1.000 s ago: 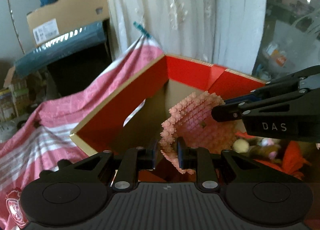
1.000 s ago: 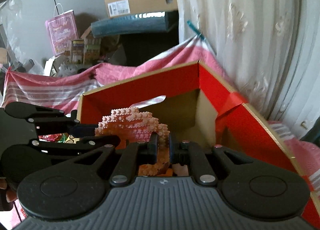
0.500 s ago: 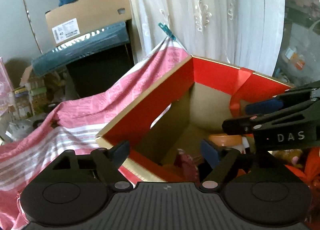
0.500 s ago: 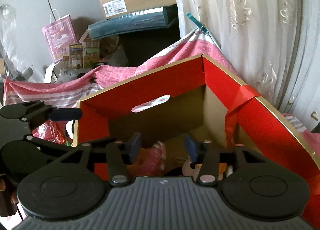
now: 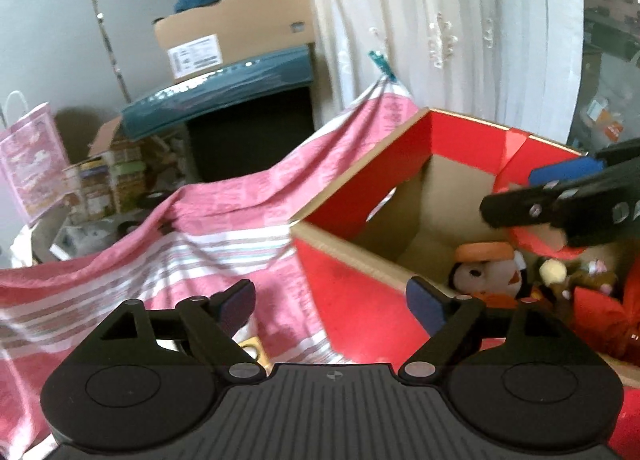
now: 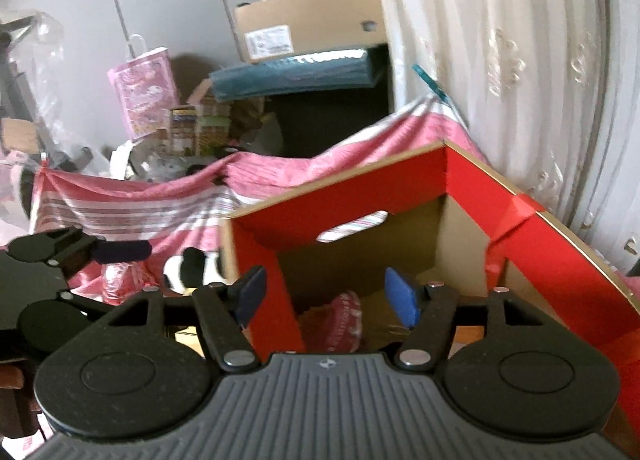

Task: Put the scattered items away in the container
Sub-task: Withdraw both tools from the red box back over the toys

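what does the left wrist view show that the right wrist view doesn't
Only the left wrist view shows the plush toy with an orange hat lying in the box, plus the right gripper over it.

Only the right wrist view shows a black and white soft toy on the cloth outside the box, and a pink bumpy item inside.

Both show the red cardboard box, the pink striped cloth, the white curtain, and empty fingers opening.

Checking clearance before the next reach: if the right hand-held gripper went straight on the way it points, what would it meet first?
Probably the pink bumpy toy lying inside the red cardboard box, past the box's near wall. The right hand-held gripper has nothing between its opening jaws; depth is unclear.
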`<action>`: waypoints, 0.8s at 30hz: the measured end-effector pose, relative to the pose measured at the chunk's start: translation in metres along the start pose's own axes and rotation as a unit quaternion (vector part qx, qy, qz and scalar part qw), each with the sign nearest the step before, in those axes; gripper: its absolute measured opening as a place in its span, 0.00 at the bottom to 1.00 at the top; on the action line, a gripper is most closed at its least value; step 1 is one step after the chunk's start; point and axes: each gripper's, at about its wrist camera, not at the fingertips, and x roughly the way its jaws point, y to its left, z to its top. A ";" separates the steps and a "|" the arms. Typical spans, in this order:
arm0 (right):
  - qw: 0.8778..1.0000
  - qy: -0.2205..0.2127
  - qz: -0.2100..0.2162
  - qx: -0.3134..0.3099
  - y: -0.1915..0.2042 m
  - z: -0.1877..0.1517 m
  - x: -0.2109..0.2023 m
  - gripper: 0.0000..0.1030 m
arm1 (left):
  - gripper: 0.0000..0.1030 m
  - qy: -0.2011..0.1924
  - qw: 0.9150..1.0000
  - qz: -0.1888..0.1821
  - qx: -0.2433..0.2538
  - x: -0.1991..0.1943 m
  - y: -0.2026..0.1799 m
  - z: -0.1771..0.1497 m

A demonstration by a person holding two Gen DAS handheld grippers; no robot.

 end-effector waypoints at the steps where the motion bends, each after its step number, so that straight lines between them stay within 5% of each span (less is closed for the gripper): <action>1: 1.000 -0.003 0.005 -0.004 0.006 0.000 -0.003 0.68 | 0.88 0.002 1.000 0.003 0.000 -0.002 0.004 -0.004; 11: 0.997 -0.012 0.043 -0.057 0.069 -0.009 -0.019 0.68 | 0.90 0.042 0.998 0.042 -0.005 -0.020 0.041 -0.064; 24: 0.991 0.069 0.061 -0.092 0.114 -0.078 0.022 0.66 | 0.90 0.130 0.988 0.037 -0.081 0.012 0.044 -0.157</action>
